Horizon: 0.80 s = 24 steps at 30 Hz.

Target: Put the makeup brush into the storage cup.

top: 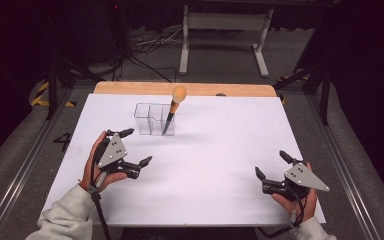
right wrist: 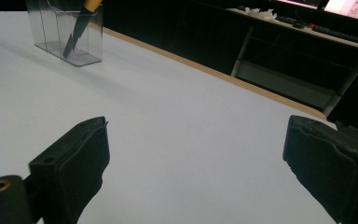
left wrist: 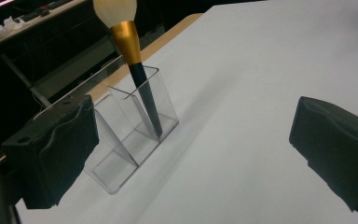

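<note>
A clear plastic organiser (top: 152,120) with three compartments stands on the white table (top: 210,150) toward the back. A makeup brush (top: 174,107) with a black handle, gold ferrule and pale round head leans upright in its right compartment. In the left gripper view the organiser (left wrist: 130,135) and brush (left wrist: 135,60) lie just ahead between the jaws. My left gripper (top: 136,147) is open, held left of centre, a short way in front of the organiser. Near the front right edge my right gripper (top: 272,165) is open, nothing between its jaws. The right gripper view has the organiser (right wrist: 67,35) far off.
A wooden strip (top: 185,89) edges the table's far side. Beyond it are a white desk frame (top: 225,35) and cables on the floor. Dark rails flank the table on both sides.
</note>
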Each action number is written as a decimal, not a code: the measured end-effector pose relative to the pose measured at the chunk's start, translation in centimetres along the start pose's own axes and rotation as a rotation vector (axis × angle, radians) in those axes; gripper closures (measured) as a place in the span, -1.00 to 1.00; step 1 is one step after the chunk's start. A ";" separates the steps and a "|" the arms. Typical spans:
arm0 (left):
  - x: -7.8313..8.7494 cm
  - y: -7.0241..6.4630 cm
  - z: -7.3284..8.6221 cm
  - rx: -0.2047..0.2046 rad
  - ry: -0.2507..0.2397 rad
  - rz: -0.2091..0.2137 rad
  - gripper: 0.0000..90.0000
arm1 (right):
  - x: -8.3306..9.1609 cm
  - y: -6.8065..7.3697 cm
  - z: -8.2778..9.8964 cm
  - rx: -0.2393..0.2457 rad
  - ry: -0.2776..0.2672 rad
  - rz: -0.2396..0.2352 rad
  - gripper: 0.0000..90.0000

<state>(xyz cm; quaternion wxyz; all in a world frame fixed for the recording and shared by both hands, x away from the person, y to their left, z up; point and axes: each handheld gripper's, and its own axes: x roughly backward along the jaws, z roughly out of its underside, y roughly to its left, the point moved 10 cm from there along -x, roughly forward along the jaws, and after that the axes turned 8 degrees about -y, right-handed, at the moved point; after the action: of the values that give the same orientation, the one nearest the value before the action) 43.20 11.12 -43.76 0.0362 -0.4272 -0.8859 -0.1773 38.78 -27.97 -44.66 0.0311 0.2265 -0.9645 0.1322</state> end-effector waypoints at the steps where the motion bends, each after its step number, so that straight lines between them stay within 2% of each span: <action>1: 0.1 0.1 0.2 -0.004 0.004 -0.003 -0.96 | 0.0 0.0 0.0 -0.002 0.001 0.001 -0.82; 12: 1.4 0.6 2.8 0.003 0.046 -0.030 -0.95 | 0.0 0.0 0.1 -0.002 0.004 -0.002 -0.82; 14: 1.7 0.7 3.2 -0.006 0.056 -0.032 -0.95 | 0.0 0.1 0.1 -0.002 0.004 -0.004 -0.82; 24: 3.1 0.7 5.3 0.024 0.093 -0.037 -0.95 | -0.2 0.2 0.2 0.001 0.011 -0.007 -0.82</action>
<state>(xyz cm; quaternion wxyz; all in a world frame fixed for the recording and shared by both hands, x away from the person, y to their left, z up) 42.20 15.67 -47.86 0.0792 -0.4015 -0.8931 -0.1868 38.88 -27.82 -44.96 0.0368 0.2294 -0.9634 0.1337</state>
